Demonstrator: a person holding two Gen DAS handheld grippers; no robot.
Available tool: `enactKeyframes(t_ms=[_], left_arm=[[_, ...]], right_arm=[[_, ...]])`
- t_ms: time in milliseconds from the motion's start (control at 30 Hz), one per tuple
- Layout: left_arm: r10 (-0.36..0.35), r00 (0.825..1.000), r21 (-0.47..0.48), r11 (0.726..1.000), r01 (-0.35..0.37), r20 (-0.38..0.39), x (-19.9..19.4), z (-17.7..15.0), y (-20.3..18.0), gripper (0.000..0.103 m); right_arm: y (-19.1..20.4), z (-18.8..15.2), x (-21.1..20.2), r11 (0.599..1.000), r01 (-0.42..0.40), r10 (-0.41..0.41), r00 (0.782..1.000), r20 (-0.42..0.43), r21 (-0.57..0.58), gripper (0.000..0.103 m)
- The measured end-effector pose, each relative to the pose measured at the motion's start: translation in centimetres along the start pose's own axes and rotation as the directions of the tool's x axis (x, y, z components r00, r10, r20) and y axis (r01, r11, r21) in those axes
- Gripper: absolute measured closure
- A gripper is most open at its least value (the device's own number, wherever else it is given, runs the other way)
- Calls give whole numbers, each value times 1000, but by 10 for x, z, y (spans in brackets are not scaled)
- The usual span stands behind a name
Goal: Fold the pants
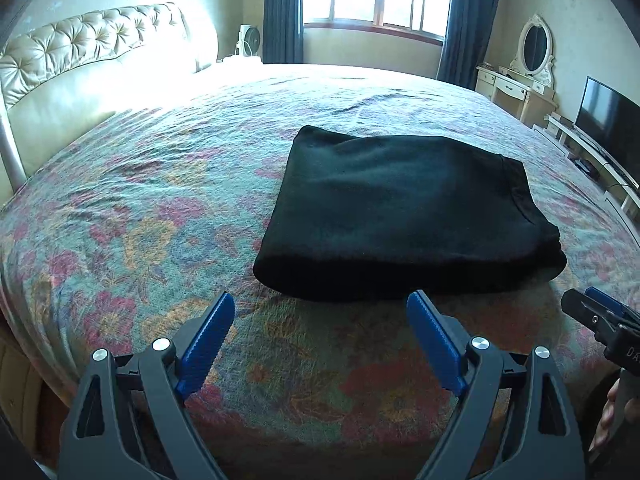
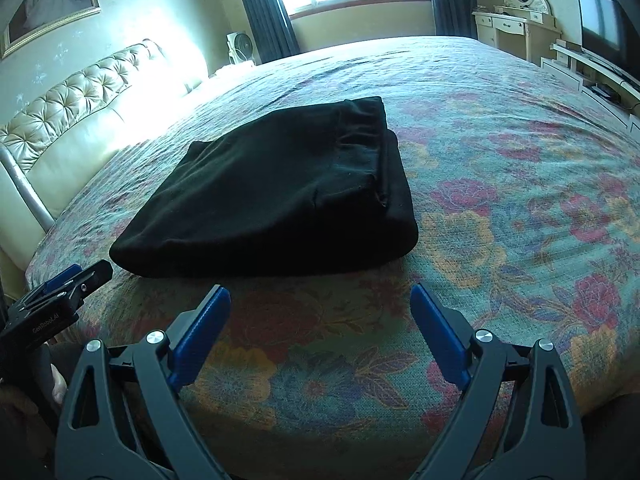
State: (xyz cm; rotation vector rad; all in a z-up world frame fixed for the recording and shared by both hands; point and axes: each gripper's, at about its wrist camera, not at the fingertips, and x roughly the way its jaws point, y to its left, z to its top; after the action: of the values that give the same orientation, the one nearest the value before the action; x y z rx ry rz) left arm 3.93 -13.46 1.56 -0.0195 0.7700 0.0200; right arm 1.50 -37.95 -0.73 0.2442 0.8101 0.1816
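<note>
The blue fingers of the left gripper stand spread wide with nothing between them, and the right gripper is likewise released and empty; the black pants lie just beyond both sets of fingertips on the floral bedspread, untouched. The pants already form a compact rectangle with the waistband on the side away from the fingers, so the folding looks finished or nearly so; any further move would call for reaching forward to the near edge, either to smooth it or to pinch it for one more fold.

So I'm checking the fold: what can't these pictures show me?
- Pants, both views: underside and inner layers hidden by the top layer; near edge lost in shadow.
- Right gripper, left view: mostly cut off by the frame edge.
- Left gripper, right view: mostly cut off too.
</note>
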Motion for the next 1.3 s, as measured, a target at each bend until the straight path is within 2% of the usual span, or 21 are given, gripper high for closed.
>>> enactKeyframes(t_ms=[233, 567, 800, 833, 933, 1133, 1300], left_arm=[[-42, 999, -40, 998, 43, 15, -6, 8, 8, 16], [-59, 997, -11, 998, 60, 45, -12, 11, 4, 16], [-107, 994, -22, 994, 107, 29, -12, 9, 5, 16], [-103, 994, -18, 994, 104, 24, -11, 10, 4, 16], [-31, 999, -3, 1000, 31, 6, -8, 11, 2, 16], [-59, 998, 3, 998, 59, -1, -8, 10, 1, 16], [-65, 997, 24, 998, 64, 36, -14, 10, -3, 16]], right_arm=[[4, -3, 1, 1000, -12, 12, 1000, -18, 0, 11], [4, -6, 3, 1000, -29, 29, 999, -42, 6, 11], [1, -9, 4, 999, -37, 38, 998, -58, 15, 11], [1, -9, 4, 999, -37, 38, 998, -59, 17, 11], [1, -10, 5, 999, -42, 43, 997, -65, 18, 11], [1, -12, 5, 999, -47, 48, 996, -72, 18, 11], [0, -13, 6, 998, -51, 53, 995, -80, 24, 11]])
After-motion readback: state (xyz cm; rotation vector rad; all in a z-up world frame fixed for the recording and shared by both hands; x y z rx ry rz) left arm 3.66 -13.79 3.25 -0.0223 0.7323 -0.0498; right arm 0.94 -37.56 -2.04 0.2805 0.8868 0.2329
